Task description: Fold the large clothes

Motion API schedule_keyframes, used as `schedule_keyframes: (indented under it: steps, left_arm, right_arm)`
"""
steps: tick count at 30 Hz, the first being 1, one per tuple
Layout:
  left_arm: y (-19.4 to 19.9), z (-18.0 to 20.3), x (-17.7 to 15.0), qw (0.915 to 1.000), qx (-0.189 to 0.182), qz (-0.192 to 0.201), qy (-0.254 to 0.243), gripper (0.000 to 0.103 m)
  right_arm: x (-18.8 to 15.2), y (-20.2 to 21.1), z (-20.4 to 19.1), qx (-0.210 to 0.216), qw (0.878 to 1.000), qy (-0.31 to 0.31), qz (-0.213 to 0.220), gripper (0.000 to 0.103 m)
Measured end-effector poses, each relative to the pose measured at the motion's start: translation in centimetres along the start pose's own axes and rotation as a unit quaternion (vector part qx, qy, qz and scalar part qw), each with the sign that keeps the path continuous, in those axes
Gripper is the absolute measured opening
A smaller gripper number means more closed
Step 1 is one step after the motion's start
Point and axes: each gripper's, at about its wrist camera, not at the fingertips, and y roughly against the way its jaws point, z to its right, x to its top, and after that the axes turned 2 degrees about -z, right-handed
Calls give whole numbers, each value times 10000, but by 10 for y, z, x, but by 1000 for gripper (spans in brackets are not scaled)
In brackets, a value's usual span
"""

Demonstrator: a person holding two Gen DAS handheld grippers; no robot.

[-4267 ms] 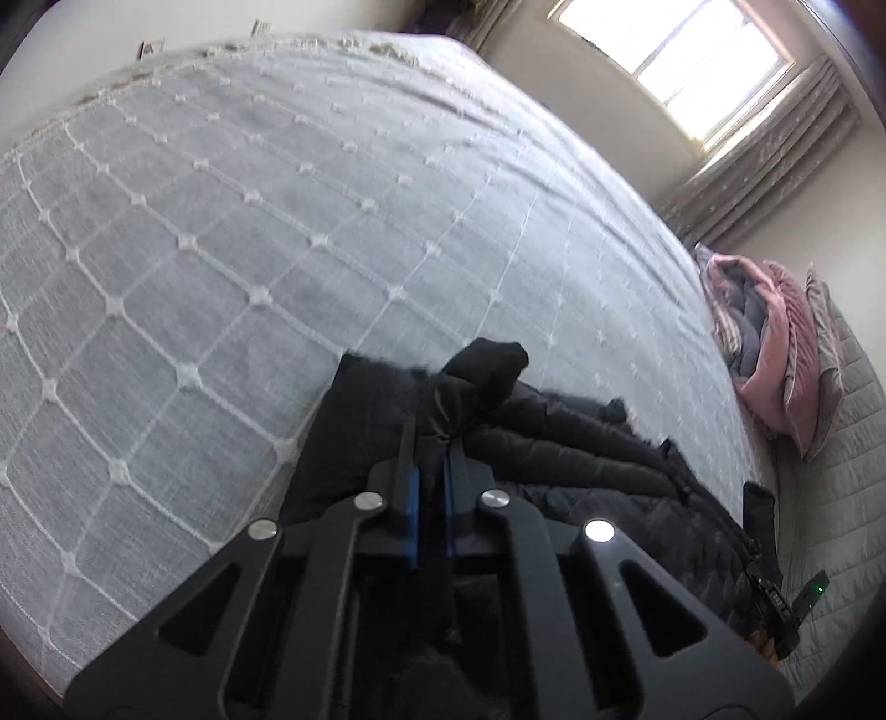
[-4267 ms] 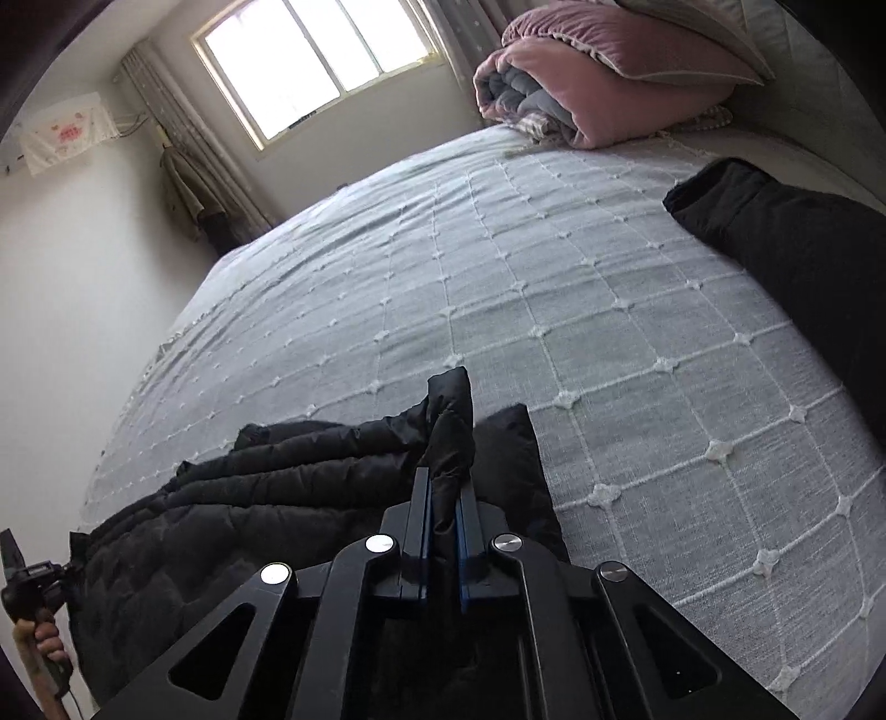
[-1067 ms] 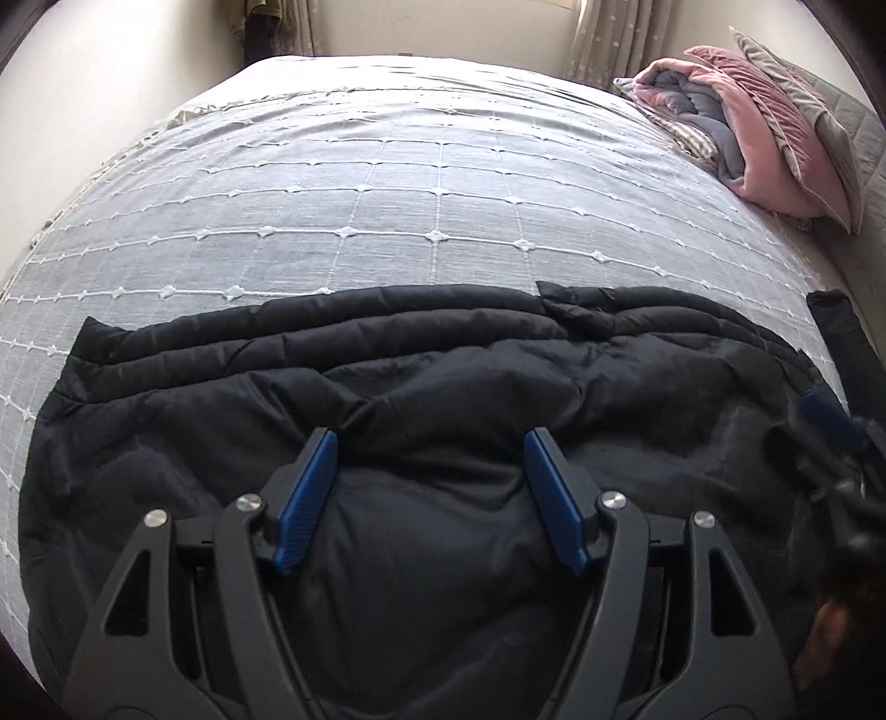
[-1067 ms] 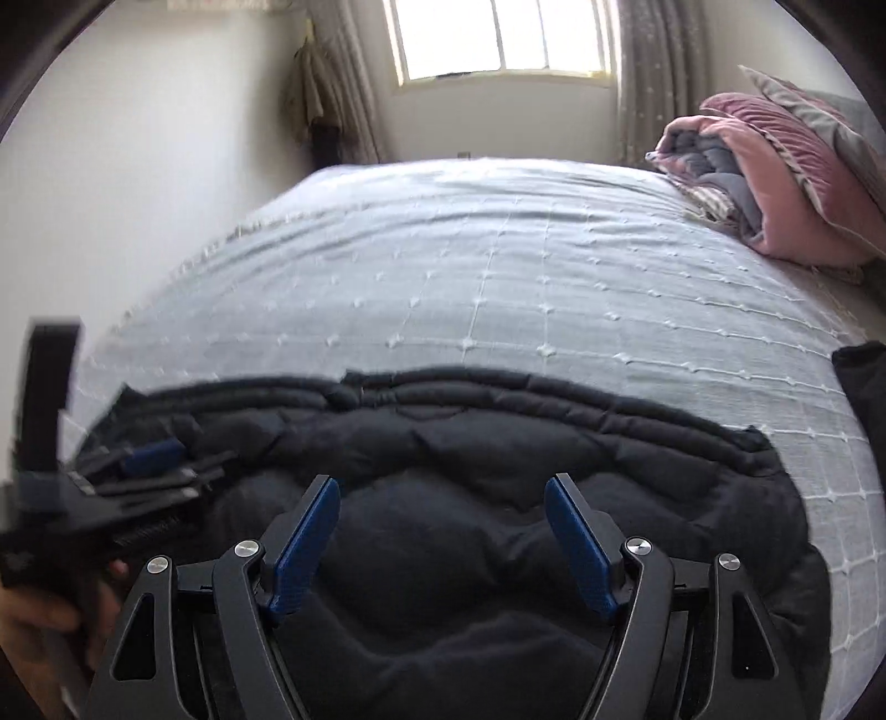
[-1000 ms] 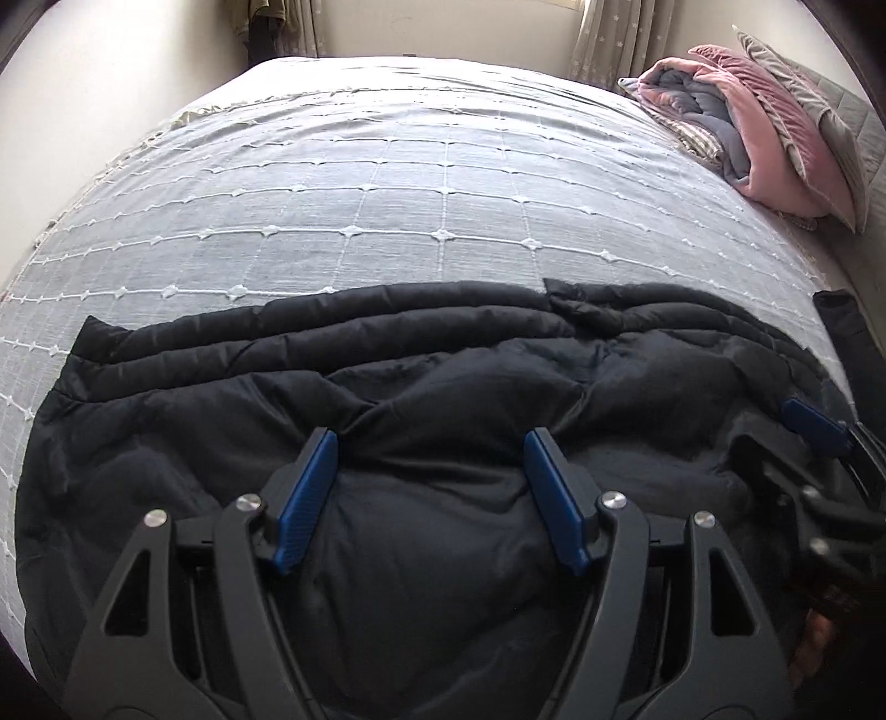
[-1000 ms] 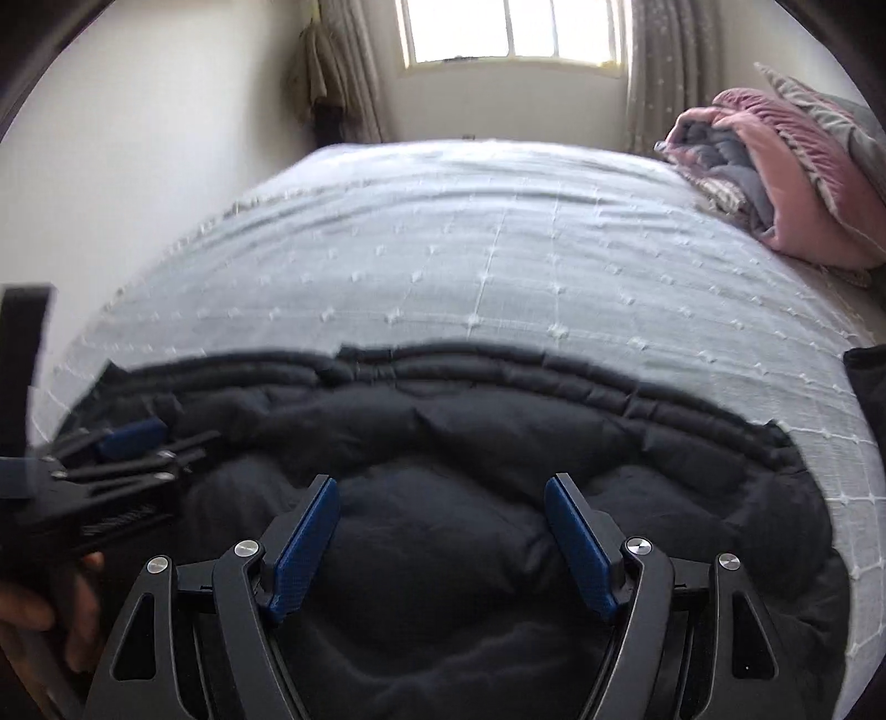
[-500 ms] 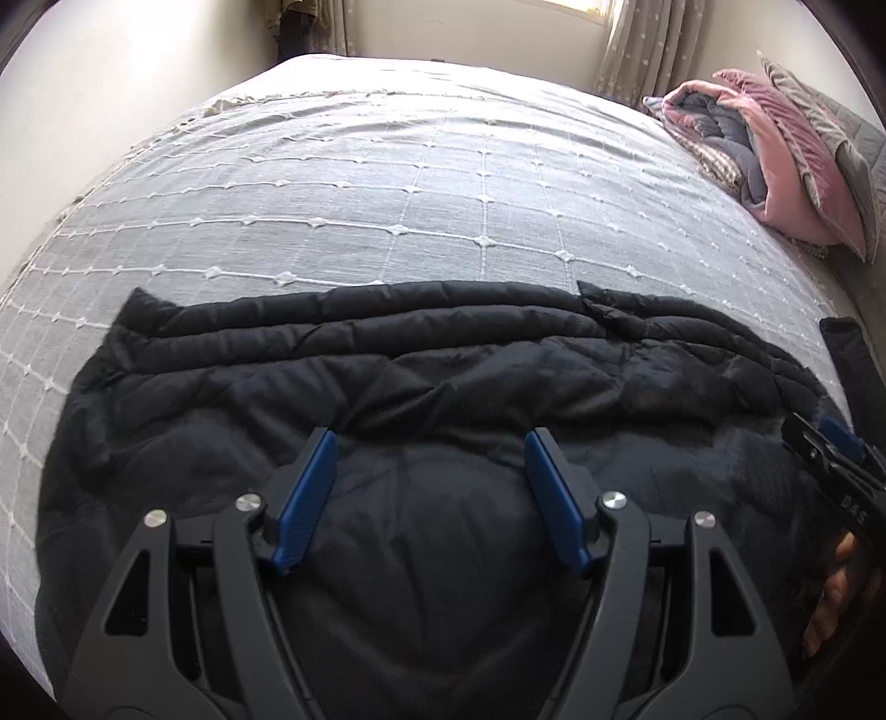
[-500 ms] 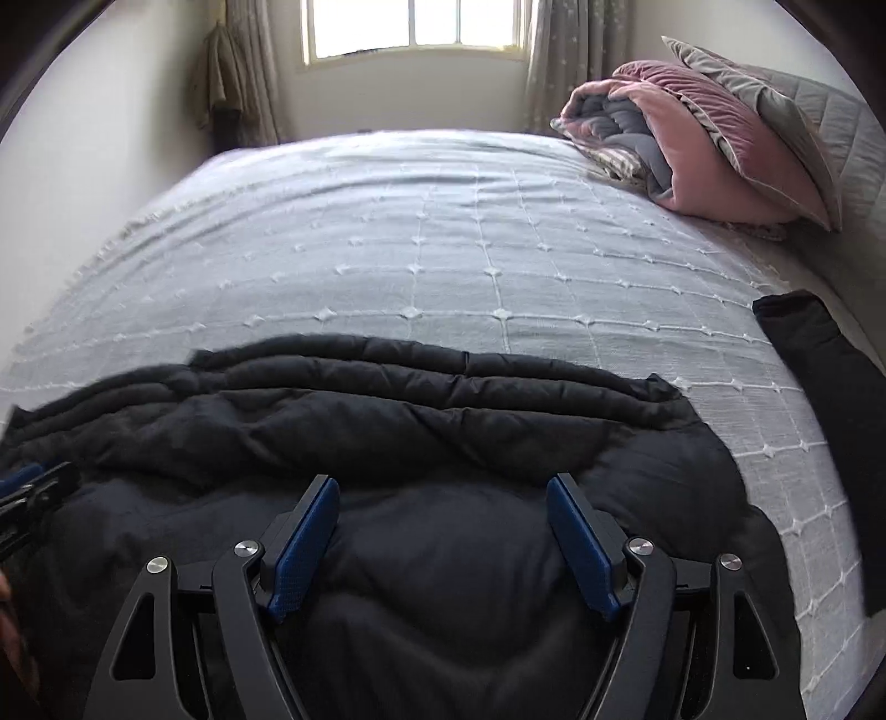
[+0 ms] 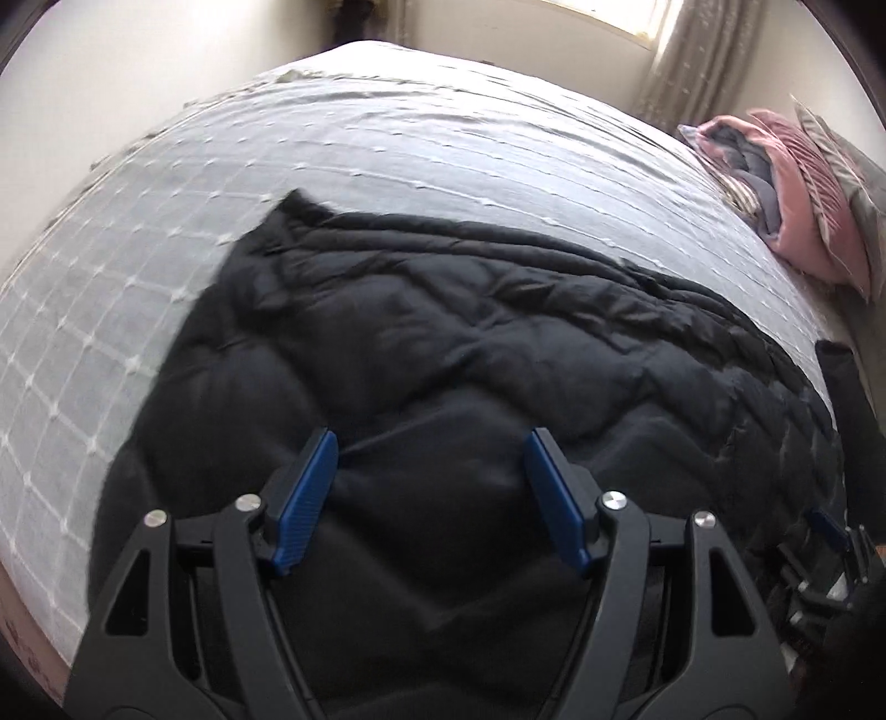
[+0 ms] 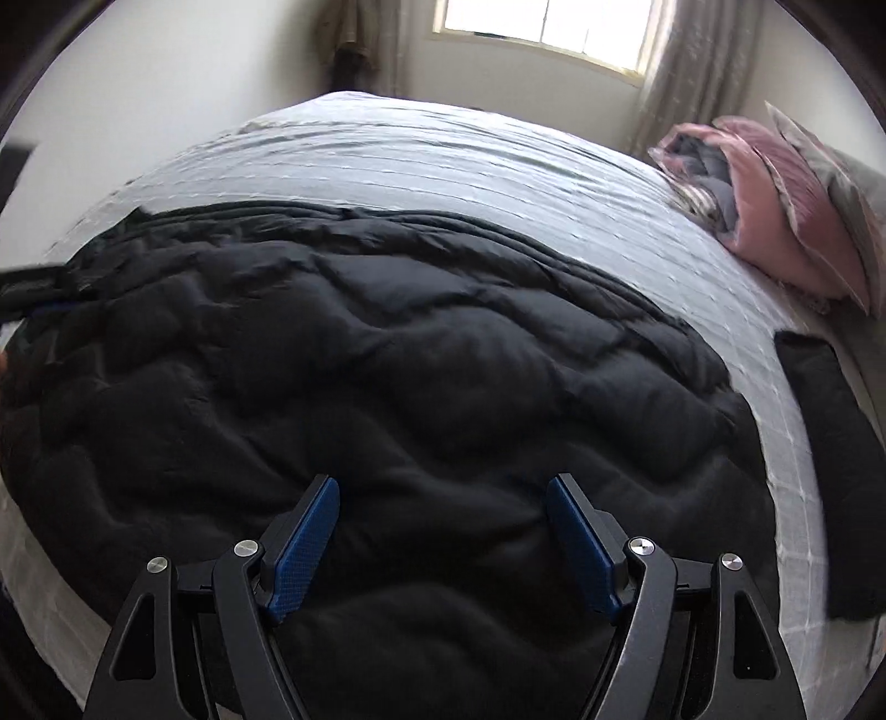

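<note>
A large black quilted jacket (image 9: 443, 343) (image 10: 387, 376) lies spread flat across the near part of the grey bed. My left gripper (image 9: 432, 454) hovers over its near half, blue pads wide apart and nothing between them. My right gripper (image 10: 443, 501) also hangs open above the jacket, holding nothing. In the left wrist view the right gripper (image 9: 830, 531) shows at the lower right edge. In the right wrist view the left gripper (image 10: 33, 282) appears blurred at the left edge. Both views are smeared by motion.
The bed's grey bedspread (image 9: 443, 133) (image 10: 443, 160) with a white grid stretches toward a window (image 10: 542, 27). Pink and grey folded bedding (image 9: 797, 194) (image 10: 775, 210) lies at the far right. Another black garment (image 10: 830, 454) (image 9: 847, 382) lies along the right side.
Both grippers have let go of the jacket since the earliest frames and stand open. Over the last second both have slid sideways over the spread jacket; the jacket itself lies still.
</note>
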Motion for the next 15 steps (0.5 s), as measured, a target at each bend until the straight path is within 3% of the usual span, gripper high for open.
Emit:
schedule_keyframes:
  steps: [6, 13, 15]
  left_arm:
    - [-2, -53, -16, 9994, 59, -196, 272, 71]
    - [13, -99, -20, 9973, 388, -66, 613, 71]
    - [22, -110, -25, 9965, 328, -43, 769, 71]
  right_arm:
    - [-20, 7, 63, -291, 9965, -730, -271, 79]
    - [-60, 6, 145, -683, 9758, -1965, -671, 79]
    - [-64, 4, 155, -655, 9707, -2190, -743, 79]
